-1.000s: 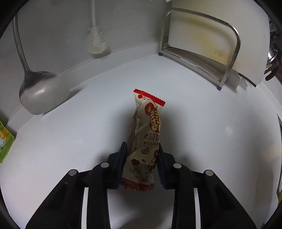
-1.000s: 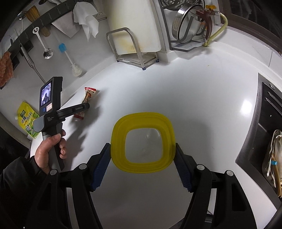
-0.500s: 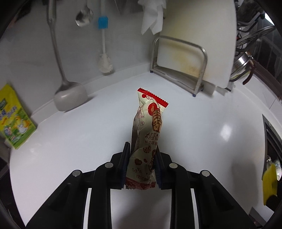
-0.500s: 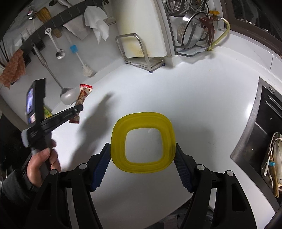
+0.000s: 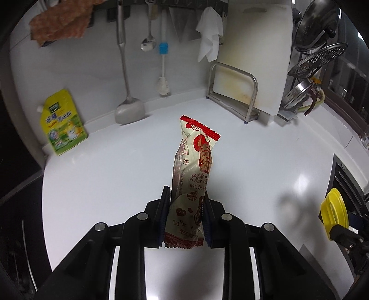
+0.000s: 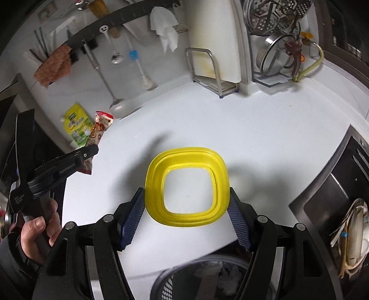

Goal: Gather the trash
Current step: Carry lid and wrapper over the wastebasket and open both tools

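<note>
Mesh waste bin [image 6: 184, 280] is sitting at the near edge below the counter, partly hidden by the right gripper; crumpled white scraps are lying inside, rest too blurred to tell. Sink [image 6: 334, 203] on the right is holding a stack of dishes. Left gripper [image 5: 185, 217] is pinching the lower end of a red-and-cream snack wrapper [image 5: 192, 175], pads pressing both sides, wrapper sticking up clear of the white countertop [image 5: 115, 173]. Right gripper [image 6: 185, 215] is clamping a yellow square ring-shaped lid [image 6: 188, 187] across its sides, counter showing through the centre hole. In the right wrist view a hand [image 6: 38, 230] is gripping the left tool's handle at the left. A yellow-green refill pouch [image 5: 62, 124] is leaning on the far-left wall. A ladle [image 5: 129, 108], spoon [image 5: 147, 43], blue-handled brush [image 5: 162, 69], brown rag [image 5: 60, 20] and white cloth [image 5: 208, 39] are hanging off the far wall rail. A cutting board [image 5: 253, 53] is standing in a metal rack [image 5: 233, 92] far right, pot lids [image 5: 318, 53] racked beside it.
</note>
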The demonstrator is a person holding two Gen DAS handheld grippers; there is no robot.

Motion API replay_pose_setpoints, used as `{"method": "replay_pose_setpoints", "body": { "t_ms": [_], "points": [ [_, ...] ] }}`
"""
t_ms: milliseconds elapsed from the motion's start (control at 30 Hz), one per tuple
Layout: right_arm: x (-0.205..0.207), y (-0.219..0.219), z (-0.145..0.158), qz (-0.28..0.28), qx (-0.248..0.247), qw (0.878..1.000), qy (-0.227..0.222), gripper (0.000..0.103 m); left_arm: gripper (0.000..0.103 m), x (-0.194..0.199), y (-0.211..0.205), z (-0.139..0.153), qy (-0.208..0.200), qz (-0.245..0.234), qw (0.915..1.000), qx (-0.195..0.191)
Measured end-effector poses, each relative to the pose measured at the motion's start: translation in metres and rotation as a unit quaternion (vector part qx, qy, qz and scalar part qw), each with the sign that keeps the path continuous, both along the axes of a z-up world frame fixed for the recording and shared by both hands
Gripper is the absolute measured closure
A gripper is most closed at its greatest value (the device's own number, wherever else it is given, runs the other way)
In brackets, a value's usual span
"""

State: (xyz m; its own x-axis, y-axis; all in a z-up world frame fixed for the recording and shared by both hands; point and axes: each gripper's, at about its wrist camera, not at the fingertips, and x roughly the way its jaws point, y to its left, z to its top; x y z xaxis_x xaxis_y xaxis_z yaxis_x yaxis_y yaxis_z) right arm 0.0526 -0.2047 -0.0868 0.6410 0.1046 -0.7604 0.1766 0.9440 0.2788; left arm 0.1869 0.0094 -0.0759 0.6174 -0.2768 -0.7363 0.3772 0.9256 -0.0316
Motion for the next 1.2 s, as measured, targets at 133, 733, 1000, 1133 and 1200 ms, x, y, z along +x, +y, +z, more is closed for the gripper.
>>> {"method": "replay_pose_setpoints", "body": {
  "t_ms": [133, 733, 1000, 1133, 1200],
  "points": [
    [-0.019, -0.007, 0.010, 0.008, -0.006, 1.000, -0.011, 0.036, 0.078, -0.023, 0.008, 0.009, 0.001, 0.015, 0.9999, -0.002],
    [-0.135, -0.032, 0.004, 0.053, -0.005, 0.999, -0.009, 0.036, 0.078, -0.181, -0.030, 0.023, -0.010, 0.008, 0.9999, -0.002],
    [-0.175, -0.034, -0.029, 0.071, 0.001, 0.997, 0.028, 0.036, 0.078, -0.239, -0.053, -0.013, 0.042, -0.013, 0.9990, 0.003],
    [-0.186, -0.033, -0.042, 0.079, 0.001, 0.996, 0.041, 0.036, 0.078, -0.259, -0.063, -0.032, 0.071, -0.026, 0.9971, 0.015],
    [-0.189, -0.033, -0.047, 0.082, 0.005, 0.996, 0.046, 0.036, 0.078, -0.266, -0.067, -0.038, 0.081, -0.029, 0.9961, 0.018]
  ]
}}
